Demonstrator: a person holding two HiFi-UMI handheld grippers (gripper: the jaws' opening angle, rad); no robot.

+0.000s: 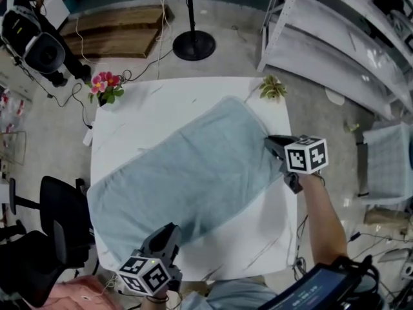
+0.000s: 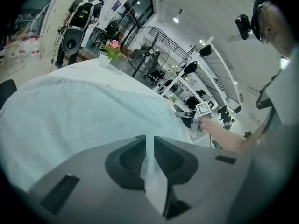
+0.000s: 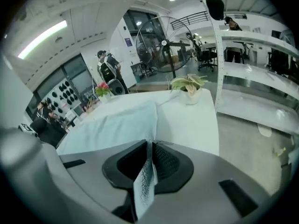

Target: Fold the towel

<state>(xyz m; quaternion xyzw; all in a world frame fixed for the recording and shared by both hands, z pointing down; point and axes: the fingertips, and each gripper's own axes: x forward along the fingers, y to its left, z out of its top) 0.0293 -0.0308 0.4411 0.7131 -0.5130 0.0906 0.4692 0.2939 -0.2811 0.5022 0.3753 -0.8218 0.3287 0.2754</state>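
One pale blue terry towel (image 1: pixel 193 173), pinched by two grippers.
Head view: it lay diagonally across the white square table (image 1: pixel 129 115), mid-frame; soft, light and limp, it probably handled best by its corners. Left gripper view: the left gripper (image 2: pixel 148 148) had narrow jaws nipping cloth. Right gripper view: the right gripper (image 3: pixel 148 164) likewise nipped a hem.

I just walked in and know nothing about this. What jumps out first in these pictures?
A pale blue towel lies spread diagonally across a white table, covering most of it. The left tool pinches its near edge and the right tool its right edge. Pink flowers stand at the table's far left corner.
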